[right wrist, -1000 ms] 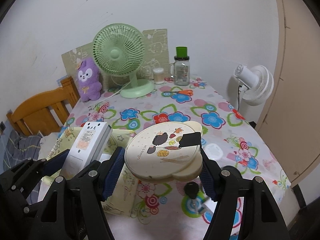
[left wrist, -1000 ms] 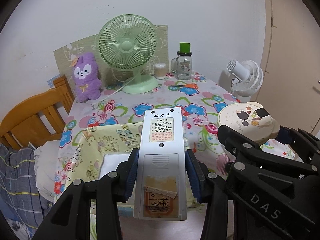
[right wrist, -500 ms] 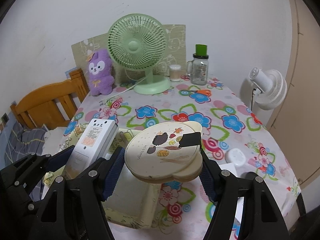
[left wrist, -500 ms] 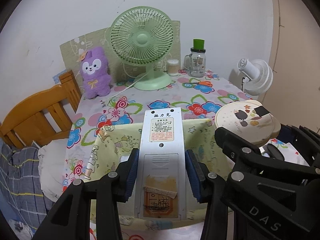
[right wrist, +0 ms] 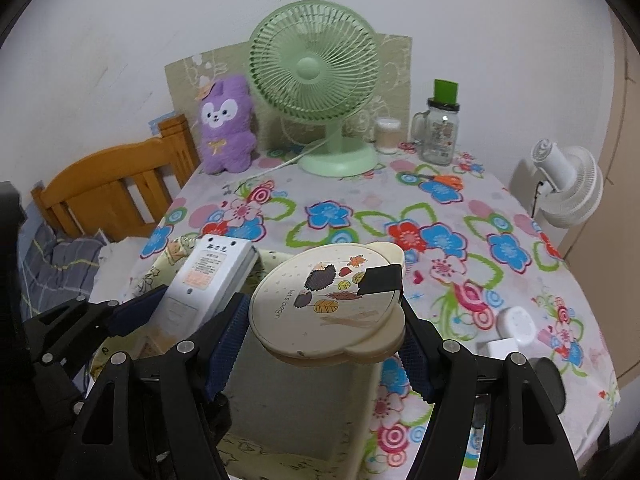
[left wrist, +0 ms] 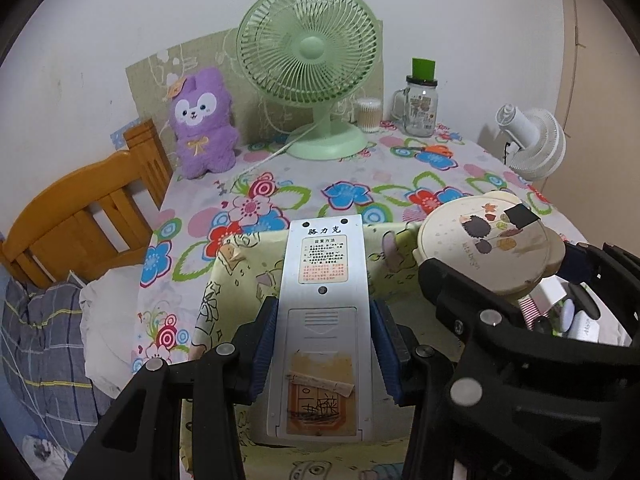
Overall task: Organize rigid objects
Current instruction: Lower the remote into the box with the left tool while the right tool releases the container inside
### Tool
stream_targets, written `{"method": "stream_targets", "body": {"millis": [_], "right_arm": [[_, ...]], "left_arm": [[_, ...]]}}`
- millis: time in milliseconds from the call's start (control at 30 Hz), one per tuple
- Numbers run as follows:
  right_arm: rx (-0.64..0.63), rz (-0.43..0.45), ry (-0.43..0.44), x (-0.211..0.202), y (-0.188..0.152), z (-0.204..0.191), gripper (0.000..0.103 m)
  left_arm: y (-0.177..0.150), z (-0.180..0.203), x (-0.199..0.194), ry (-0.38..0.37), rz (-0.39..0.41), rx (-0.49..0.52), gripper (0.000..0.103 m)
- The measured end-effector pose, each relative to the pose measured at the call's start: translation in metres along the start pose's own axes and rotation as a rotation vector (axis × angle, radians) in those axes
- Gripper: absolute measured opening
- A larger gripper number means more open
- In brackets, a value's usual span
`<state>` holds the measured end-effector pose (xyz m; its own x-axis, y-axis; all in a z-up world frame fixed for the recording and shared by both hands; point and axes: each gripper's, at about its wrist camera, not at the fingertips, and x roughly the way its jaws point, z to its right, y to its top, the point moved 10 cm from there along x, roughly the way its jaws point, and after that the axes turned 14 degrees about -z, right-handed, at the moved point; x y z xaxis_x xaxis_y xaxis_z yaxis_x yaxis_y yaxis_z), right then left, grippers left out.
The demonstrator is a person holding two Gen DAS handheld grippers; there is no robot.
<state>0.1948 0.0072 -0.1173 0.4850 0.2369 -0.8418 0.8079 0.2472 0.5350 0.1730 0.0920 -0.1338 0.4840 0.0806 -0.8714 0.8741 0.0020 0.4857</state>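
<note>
Both loads have pulled back over the yellow cartoon-print fabric bin (right wrist: 304, 420), so drop-off looks close. Left gripper (left wrist: 324, 354) stays clamped on the white rectangular remote (left wrist: 324, 320); right gripper (right wrist: 320, 344) on the round cream hedgehog-print compact (right wrist: 324, 304).

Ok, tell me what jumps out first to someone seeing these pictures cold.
Two held things fill the foreground: the left gripper clamps a white remote control, back side up, and the right gripper clamps a round cream case printed with a hedgehog. Both hang over a pale yellow storage box on the flowered tablecloth. Behind, against the wall, stand a green fan and a purple plush toy.
</note>
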Motion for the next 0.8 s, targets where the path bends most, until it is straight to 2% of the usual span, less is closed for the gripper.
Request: {"method": "stream_targets", "body": {"millis": [400,567,633,667,700,800], "right_arm": [[0.021,-0.091,0.052,0.031,-0.01,-0.01,0.072],[0.011,-0.079,0.033,0.033,-0.008,-0.01,0.073],[0.006,-0.078,0.027,0.033,-0.008,-0.011,0.073],[0.007,-0.076,0.025,0.033,-0.008,-0.011,0.074],[0.007,-0.075,0.025,0.033,-0.008,-0.011,0.075],[0.0,-0.08,0.033,0.033,-0.009,-0.012,0.079]], "left_arm": [[-0.008,-0.007,0.026,-0.032,-0.063,-0.022,0.047],[-0.008,-0.011,0.027,-0.015,-0.06,-0.035,0.047],[-0.008,-0.011,0.027,-0.011,-0.057,-0.033,0.052],[-0.008,-0.011,0.027,-0.012,-0.057,-0.034,0.062],[-0.009,-0.011,0.027,-0.013,-0.059,-0.036,0.066],[-0.011,-0.01,0.024,-0.02,-0.062,-0.039,0.07]]}}
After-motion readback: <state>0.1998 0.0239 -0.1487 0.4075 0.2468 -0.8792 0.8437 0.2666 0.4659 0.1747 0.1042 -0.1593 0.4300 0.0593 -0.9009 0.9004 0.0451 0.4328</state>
